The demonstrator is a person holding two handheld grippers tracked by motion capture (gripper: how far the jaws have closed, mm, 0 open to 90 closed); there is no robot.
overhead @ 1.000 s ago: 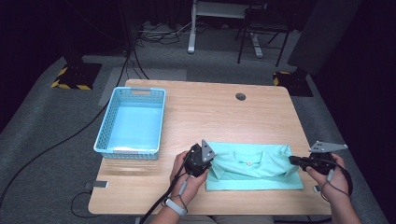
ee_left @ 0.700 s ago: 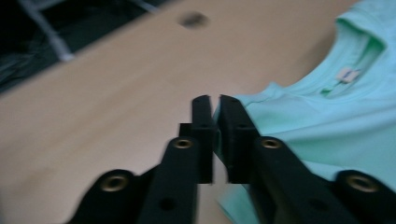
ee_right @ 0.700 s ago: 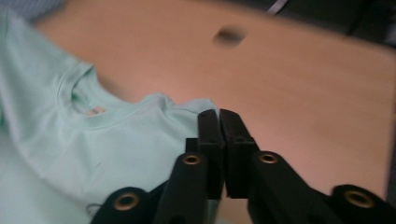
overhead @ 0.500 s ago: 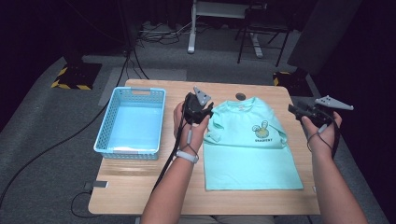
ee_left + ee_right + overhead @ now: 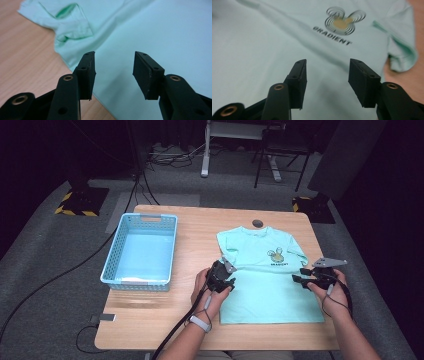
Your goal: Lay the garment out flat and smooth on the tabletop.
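Mint T-shirt [image 5: 267,272] spread flat on the right half of the counter [image 5: 200,232], collar toward the far edge, hem toward the near edge, long axis running near to far. Left claw [image 5: 223,281] at the shirt's left side seam, below the left sleeve [image 5: 72,26], jaws apart with nothing between them, having just been opening. Right claw [image 5: 304,281] opposite at the right side seam, below the printed logo [image 5: 342,23], jaws likewise apart and empty, also just opened. Each claw equally near its own side; shirt body lying between the two. Blue basket [image 5: 142,251] well apart toward the left edge.
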